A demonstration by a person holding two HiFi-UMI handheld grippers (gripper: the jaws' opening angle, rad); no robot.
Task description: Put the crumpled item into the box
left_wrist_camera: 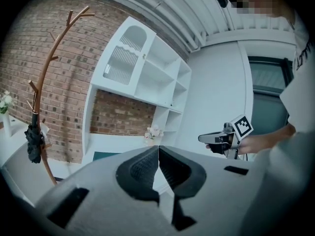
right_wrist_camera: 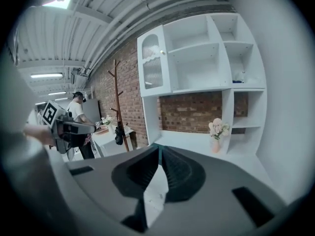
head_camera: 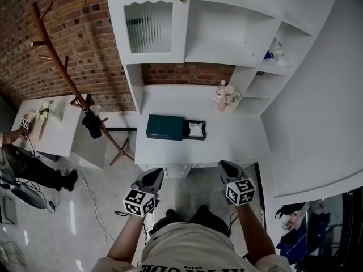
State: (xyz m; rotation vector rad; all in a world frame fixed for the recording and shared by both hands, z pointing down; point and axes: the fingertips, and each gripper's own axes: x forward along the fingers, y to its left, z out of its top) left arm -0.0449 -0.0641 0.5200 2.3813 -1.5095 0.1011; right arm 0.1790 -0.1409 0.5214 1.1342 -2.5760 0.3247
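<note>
In the head view I see the dark green box (head_camera: 165, 127) at mid-frame on the white desk (head_camera: 238, 137). Its tray is pulled out to the right, and the crumpled white item (head_camera: 196, 129) lies inside it. The left gripper (head_camera: 154, 173) and right gripper (head_camera: 226, 166) hang low in the frame, off the desk's near edge and well apart from the box.

The left gripper view shows what the head view can't: its jaws are pressed together with nothing between them. Past them, only a sliver of the box (left_wrist_camera: 106, 155) shows, and the right gripper (left_wrist_camera: 216, 138) is at mid-right.

The right gripper view shows that pair closed and empty too. The left gripper (right_wrist_camera: 74, 128) is at the left edge, with another person (right_wrist_camera: 78, 113) behind it. The crumpled item is out of sight here.
</note>
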